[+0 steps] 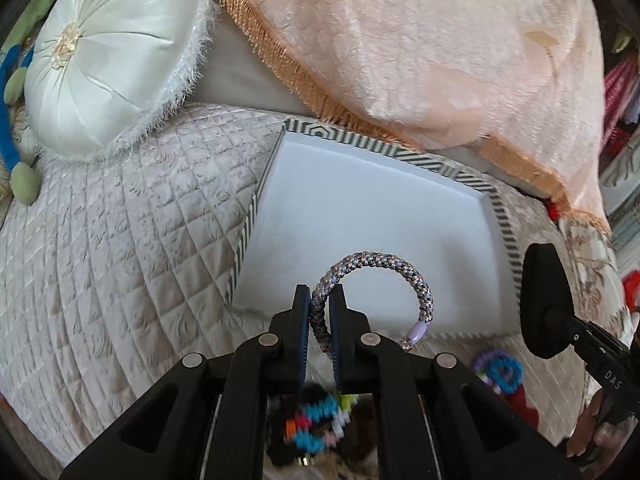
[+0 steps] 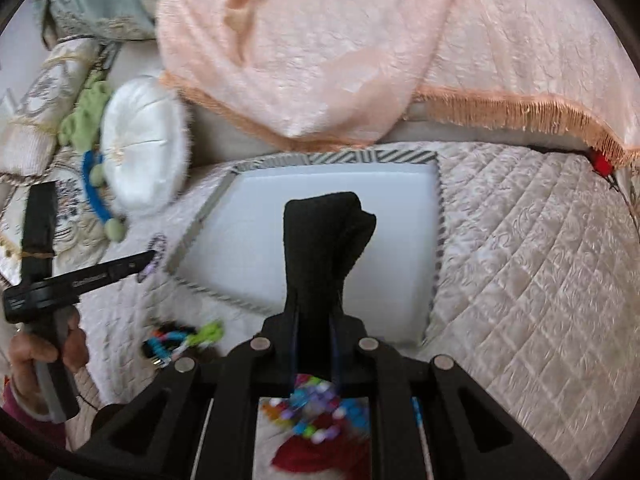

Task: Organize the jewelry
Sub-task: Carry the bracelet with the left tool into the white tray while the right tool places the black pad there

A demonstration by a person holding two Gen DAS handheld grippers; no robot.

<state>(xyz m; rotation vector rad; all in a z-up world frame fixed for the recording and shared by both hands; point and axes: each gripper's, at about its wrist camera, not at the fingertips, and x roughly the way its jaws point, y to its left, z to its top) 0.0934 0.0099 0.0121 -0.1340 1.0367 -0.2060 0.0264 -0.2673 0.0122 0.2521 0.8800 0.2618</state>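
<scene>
My left gripper (image 1: 320, 292) is shut on a braided grey-purple band (image 1: 384, 272) that has a lilac bead. It holds the loop just over the near edge of a white tray with a striped rim (image 1: 400, 156). My right gripper (image 2: 314, 306) is shut on a black fuzzy band (image 2: 324, 240), which hangs above the same tray (image 2: 340, 158) and hides the fingertips. That black band (image 1: 540, 300) also shows at the right of the left wrist view. Blurred piles of colourful bands lie under each gripper (image 1: 316, 424) (image 2: 320, 408), and one more to the left (image 2: 180, 340).
The tray rests on a quilted beige bedspread (image 1: 120, 240). A white round cushion (image 1: 112, 60) lies at the back left, with a blue band with green balls (image 1: 8, 120) beside it. A peach fringed cloth (image 1: 440, 40) drapes behind the tray. A person's hand (image 2: 36, 352) holds the left gripper's handle.
</scene>
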